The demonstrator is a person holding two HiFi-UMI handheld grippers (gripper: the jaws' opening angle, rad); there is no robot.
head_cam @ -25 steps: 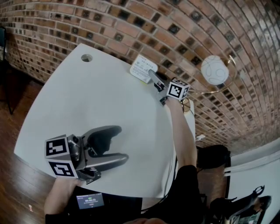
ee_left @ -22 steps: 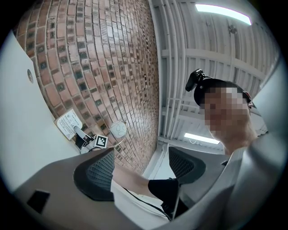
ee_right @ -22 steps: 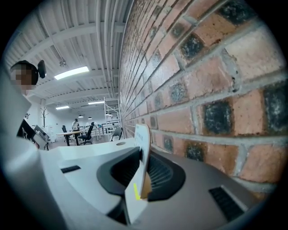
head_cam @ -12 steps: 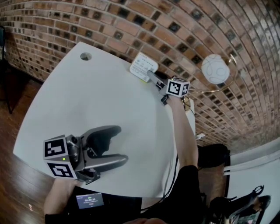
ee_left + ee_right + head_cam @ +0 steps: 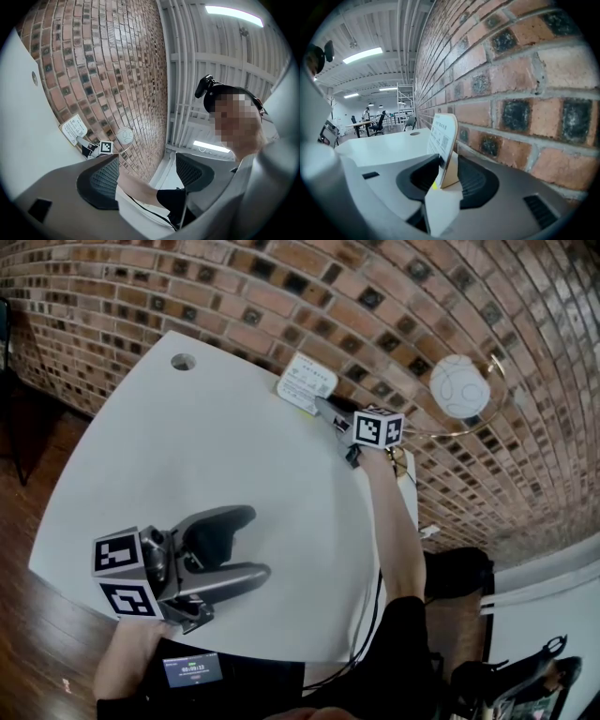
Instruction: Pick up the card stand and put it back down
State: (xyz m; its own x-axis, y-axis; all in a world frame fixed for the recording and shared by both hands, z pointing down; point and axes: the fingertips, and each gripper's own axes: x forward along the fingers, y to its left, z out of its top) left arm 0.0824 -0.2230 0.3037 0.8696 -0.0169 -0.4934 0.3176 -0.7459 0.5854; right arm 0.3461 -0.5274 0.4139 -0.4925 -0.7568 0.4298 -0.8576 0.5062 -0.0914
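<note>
Holding left hand-held gripper (image 5: 255, 542) close to body, jaws apart, empty. Stretching right arm (image 5: 389, 521) forward, just opening right hand-held gripper (image 5: 323, 407) jaws, flanking card stand (image 5: 307, 382) without pinching.

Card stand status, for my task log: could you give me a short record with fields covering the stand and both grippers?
card stand: standing on the white table, at its far edge beside the brick wall
right gripper: jaws have just been opening; the card stand is between them, pads not pressing on it
left gripper: jaws apart, nothing between them; near the table's front edge
task stage: stand appears set back down, release likely under way
</note>
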